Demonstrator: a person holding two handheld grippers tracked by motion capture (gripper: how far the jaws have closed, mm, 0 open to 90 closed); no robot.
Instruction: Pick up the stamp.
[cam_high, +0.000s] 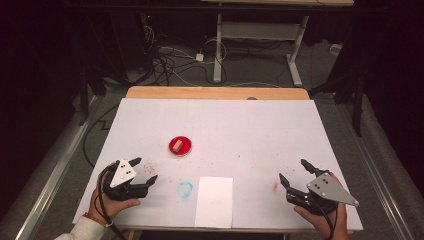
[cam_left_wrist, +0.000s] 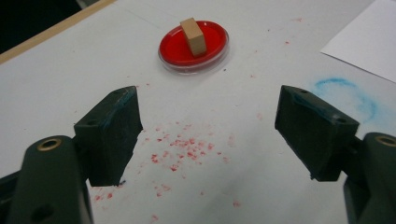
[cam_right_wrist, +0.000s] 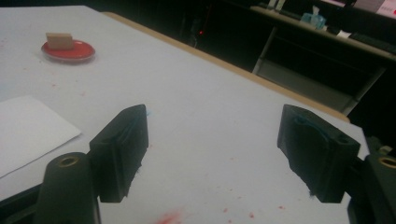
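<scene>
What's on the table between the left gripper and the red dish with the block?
Only scattered red specks lie between the left gripper and red dish, seen in the left gripper view.

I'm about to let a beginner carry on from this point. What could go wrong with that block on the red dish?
The tan block stands on edge in the shallow red dish; a nudge from the open left claw could tip it or make the dish slide.
Red specks and a blue smudge mark the table; the claw pads or the loose paper sheet might smear.
</scene>
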